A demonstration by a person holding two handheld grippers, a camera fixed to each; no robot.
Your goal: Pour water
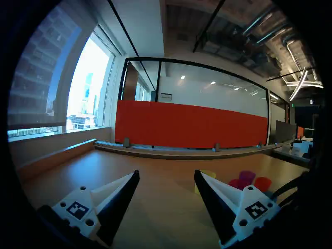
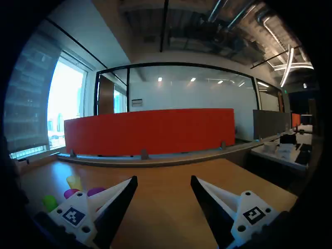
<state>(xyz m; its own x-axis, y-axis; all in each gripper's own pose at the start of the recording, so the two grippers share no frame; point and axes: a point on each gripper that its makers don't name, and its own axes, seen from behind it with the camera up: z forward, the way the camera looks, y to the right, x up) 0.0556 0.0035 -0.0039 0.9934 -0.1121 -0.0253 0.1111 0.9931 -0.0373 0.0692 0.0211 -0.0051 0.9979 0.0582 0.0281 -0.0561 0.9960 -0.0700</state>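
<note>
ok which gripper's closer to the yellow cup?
Left, probably: yellow cup sits past a fingertip of the left gripper, but well off to the side of the right gripper.

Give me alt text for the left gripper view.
The left gripper, jaws open, hovers over a wooden table. A yellow plastic cup, a purple plastic cup and an orange plastic cup stand past it on the right, before a long red partition.

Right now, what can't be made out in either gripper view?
- Left gripper view: the yellow plastic cup is half hidden behind a jaw of the left gripper.
- Right gripper view: the purple plastic cup is partly covered by a jaw of the right gripper; the green plastic cup is blurred near the edge.
- Both views: whether any cup holds water; too small, seen side-on.
</note>
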